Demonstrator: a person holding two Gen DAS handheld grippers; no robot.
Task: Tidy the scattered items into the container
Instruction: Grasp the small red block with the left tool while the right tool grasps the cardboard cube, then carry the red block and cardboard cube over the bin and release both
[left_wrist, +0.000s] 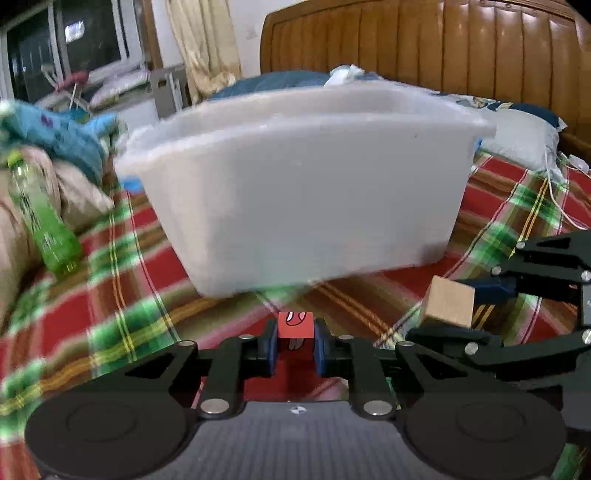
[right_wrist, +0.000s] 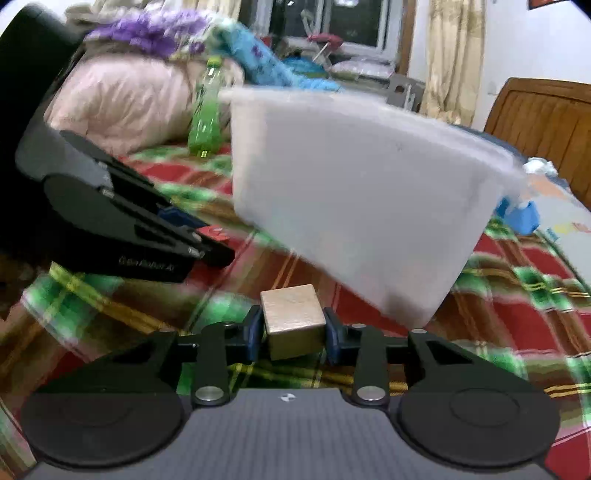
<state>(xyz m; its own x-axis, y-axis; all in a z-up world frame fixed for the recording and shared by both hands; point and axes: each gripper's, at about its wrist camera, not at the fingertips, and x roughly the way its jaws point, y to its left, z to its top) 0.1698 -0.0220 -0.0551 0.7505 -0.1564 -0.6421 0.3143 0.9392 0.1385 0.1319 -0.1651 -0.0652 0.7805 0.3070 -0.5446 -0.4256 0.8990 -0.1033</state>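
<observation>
A white plastic container (left_wrist: 303, 192) stands on the plaid bedspread ahead of both grippers; it also shows in the right wrist view (right_wrist: 362, 206). My left gripper (left_wrist: 294, 345) is shut on a small red cube (left_wrist: 294, 326) with a cartoon print, held above the bedspread in front of the container. My right gripper (right_wrist: 293, 330) is shut on a plain wooden cube (right_wrist: 293, 319). In the left wrist view the right gripper (left_wrist: 476, 310) holds the wooden cube (left_wrist: 448, 306) at the right. In the right wrist view the left gripper (right_wrist: 218, 243) sits at the left with the red cube (right_wrist: 212, 232).
A green plastic bottle (left_wrist: 44, 218) lies against heaped bedding at the left, also in the right wrist view (right_wrist: 205, 114). A wooden headboard (left_wrist: 443, 48) stands behind. Pillows and a white cable (left_wrist: 554, 192) lie at the right. The red and green plaid bedspread (left_wrist: 122, 288) covers the bed.
</observation>
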